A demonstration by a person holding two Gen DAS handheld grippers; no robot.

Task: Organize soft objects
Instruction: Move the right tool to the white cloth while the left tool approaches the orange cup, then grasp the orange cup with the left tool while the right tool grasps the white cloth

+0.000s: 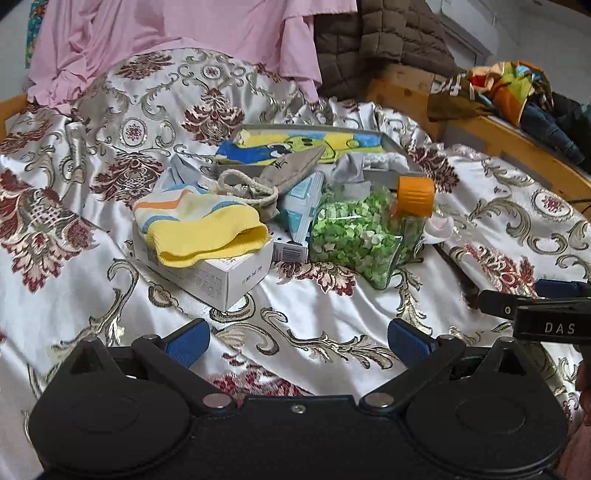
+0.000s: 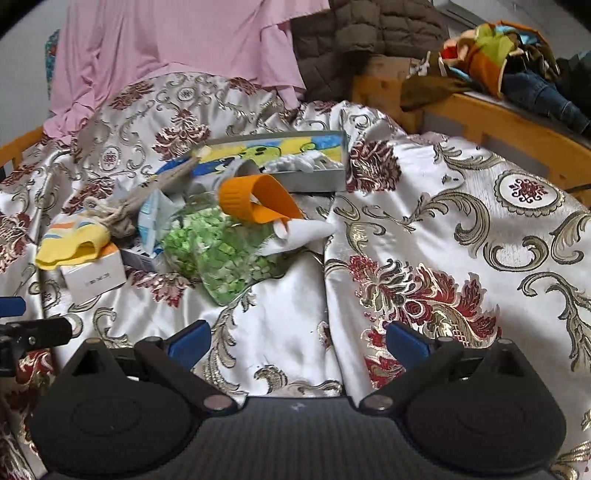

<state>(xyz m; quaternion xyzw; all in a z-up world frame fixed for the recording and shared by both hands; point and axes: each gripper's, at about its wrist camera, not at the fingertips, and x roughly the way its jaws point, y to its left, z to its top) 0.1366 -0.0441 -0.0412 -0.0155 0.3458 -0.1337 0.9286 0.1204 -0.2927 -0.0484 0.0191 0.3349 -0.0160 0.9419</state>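
A pile of things lies on a patterned satin bedspread [image 1: 110, 295]. A yellow striped sock [image 1: 199, 225] rests on a white box [image 1: 221, 277]. A grey drawstring pouch [image 1: 273, 177] lies behind it, half over a grey tray [image 1: 391, 171] lined with a blue and yellow cloth [image 1: 295, 146]. My left gripper [image 1: 297, 341] is open and empty, short of the pile. My right gripper [image 2: 297, 341] is open and empty too. The sock [image 2: 74, 243], the pouch [image 2: 147, 192] and the tray [image 2: 317, 182] lie to its upper left.
A clear jar of green bits [image 1: 365, 240] with an orange lid [image 1: 415, 197] lies on its side beside a blue tissue pack [image 1: 303, 210]. A pink cloth [image 1: 166, 40], a brown quilted jacket [image 1: 388, 33] and a wooden frame with clothes [image 1: 517, 96] stand behind.
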